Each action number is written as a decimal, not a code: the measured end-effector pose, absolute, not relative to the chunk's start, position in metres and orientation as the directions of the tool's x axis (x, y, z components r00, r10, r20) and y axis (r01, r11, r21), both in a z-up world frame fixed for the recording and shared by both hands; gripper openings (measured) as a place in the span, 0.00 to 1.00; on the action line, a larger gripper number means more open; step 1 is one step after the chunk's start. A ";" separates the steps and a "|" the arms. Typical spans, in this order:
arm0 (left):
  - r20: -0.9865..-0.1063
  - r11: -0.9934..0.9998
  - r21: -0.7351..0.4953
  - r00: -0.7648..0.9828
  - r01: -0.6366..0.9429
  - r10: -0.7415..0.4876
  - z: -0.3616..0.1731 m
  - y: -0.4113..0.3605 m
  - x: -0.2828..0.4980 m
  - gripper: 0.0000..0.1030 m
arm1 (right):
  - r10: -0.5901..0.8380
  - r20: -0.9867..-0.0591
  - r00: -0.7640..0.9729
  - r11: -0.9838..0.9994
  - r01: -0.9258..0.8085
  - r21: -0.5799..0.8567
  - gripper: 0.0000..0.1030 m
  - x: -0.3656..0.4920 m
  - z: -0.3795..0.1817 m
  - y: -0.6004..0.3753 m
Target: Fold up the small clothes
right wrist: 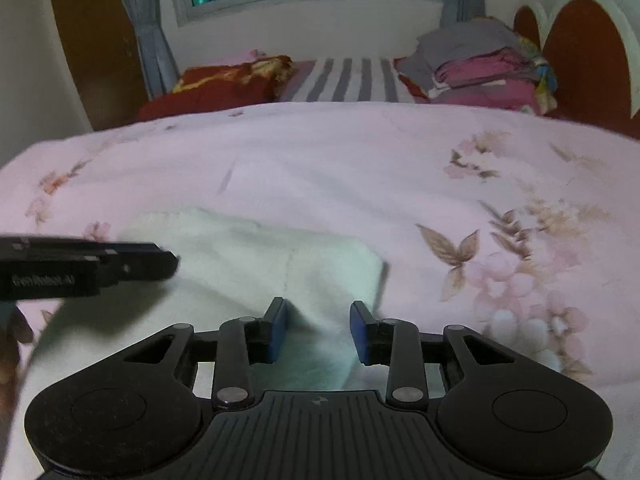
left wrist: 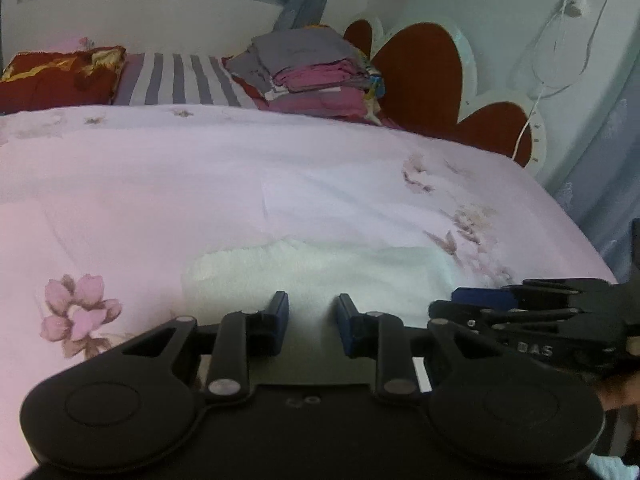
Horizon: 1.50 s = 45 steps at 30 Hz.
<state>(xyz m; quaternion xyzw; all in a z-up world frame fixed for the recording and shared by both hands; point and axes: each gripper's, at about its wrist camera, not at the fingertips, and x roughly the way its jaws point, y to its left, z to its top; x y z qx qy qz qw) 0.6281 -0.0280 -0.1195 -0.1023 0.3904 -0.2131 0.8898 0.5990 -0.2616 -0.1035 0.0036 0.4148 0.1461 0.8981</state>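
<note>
A small white cloth (left wrist: pixel 320 272) lies flat on the pink floral bedsheet (left wrist: pixel 160 184), close in front of both grippers. My left gripper (left wrist: pixel 312 322) hovers at the cloth's near edge, its blue pads apart with nothing pinched between them. My right gripper (right wrist: pixel 318 330) stands over the cloth's (right wrist: pixel 260 256) near right corner. Its pads are apart, and white fabric shows in the gap without being pressed. The right gripper (left wrist: pixel 480 304) comes in low from the right in the left wrist view. The left gripper (right wrist: pixel 160 260) reaches in from the left in the right wrist view.
A stack of folded grey and pink clothes (left wrist: pixel 316 68) sits at the far end by the red and white headboard (left wrist: pixel 420 76). A red pillow (left wrist: pixel 60 76) and a striped pillow (left wrist: pixel 180 80) lie beside it. The bed's edge (left wrist: pixel 580 240) drops off at the right.
</note>
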 end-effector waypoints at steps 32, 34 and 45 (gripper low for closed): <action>-0.663 0.886 -0.387 0.591 0.255 -0.460 -0.132 -0.002 0.424 0.18 | 0.321 -0.788 0.525 0.906 -0.413 0.093 0.33 0.410 -0.091 -0.255; -0.664 0.890 -0.368 0.594 0.269 -0.454 -0.131 0.000 0.411 0.18 | 0.310 -0.796 0.520 0.913 -0.396 0.097 0.33 0.398 -0.097 -0.264; -0.541 0.836 -0.520 0.690 0.176 -0.481 -0.112 0.037 0.497 0.73 | 0.398 -0.650 0.648 0.904 -0.155 0.399 0.71 0.463 -0.080 -0.316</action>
